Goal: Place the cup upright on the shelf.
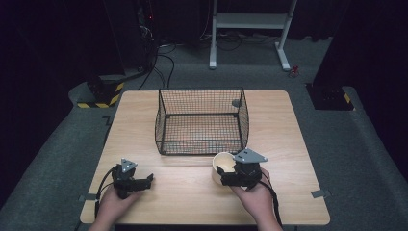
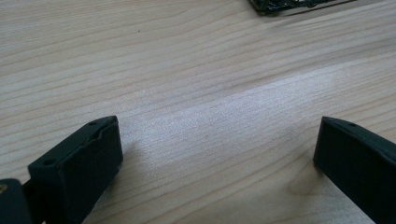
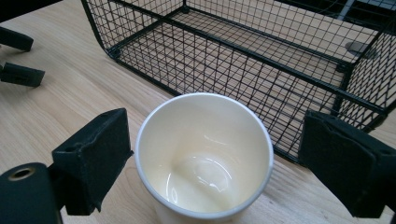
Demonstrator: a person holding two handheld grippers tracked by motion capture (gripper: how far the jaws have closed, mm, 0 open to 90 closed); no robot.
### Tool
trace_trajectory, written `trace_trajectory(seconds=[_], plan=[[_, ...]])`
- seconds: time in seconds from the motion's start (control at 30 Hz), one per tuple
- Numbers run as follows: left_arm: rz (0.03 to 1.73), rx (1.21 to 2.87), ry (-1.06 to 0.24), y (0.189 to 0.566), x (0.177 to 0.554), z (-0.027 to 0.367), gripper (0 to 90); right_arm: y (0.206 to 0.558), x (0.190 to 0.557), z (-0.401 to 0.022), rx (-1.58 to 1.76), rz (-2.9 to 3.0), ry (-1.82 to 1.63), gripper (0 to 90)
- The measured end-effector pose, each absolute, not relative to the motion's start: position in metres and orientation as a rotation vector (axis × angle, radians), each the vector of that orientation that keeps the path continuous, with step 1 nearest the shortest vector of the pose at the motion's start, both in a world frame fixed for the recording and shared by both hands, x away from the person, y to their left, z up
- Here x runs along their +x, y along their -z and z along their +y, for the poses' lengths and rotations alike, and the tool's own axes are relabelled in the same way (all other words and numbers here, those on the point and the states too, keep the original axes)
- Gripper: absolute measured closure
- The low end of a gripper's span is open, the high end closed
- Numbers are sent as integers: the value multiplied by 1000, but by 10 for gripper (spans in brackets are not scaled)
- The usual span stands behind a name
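A cream paper cup (image 3: 204, 156) stood upright on the wooden table (image 1: 192, 192), just in front of the near wall of a black wire basket (image 1: 202, 120). In the high view the cup (image 1: 223, 166) sat near the basket's front right corner, close to it but whether it touched the wire could not be told.

The right gripper (image 1: 232, 174) was held by the person's right hand (image 1: 255, 192) with its jaws spread wide, one on each side of the cup. In the right gripper view the jaws stood apart from the rim, the left one very close to it and the right one with a clear gap, so the right gripper (image 3: 215, 158) was not clamped on the cup. The cup looked empty, with a glossy inside.

The left gripper (image 1: 144, 182) lay low over the table at the front left, well apart from the cup, held in the left hand (image 1: 113, 202). In the left gripper view its jaws were spread apart with bare wood between them, and the left gripper (image 2: 217, 144) held nothing. A corner of the basket (image 2: 289, 5) showed at the top edge there
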State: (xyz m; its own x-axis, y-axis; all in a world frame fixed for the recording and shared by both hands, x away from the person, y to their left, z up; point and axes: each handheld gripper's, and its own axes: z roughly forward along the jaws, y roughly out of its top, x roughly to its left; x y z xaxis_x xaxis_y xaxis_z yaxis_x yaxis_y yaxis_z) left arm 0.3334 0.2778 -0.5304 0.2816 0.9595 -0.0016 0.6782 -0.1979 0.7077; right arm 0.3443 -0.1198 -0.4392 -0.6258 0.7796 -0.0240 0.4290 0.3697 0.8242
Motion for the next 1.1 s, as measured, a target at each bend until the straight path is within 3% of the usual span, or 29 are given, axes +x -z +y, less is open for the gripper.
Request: trace_trajectory(seconds=[1.1], plan=[[1464, 1957, -606, 530, 333, 278, 15, 456, 361, -107, 1091, 2346, -1049, 91]])
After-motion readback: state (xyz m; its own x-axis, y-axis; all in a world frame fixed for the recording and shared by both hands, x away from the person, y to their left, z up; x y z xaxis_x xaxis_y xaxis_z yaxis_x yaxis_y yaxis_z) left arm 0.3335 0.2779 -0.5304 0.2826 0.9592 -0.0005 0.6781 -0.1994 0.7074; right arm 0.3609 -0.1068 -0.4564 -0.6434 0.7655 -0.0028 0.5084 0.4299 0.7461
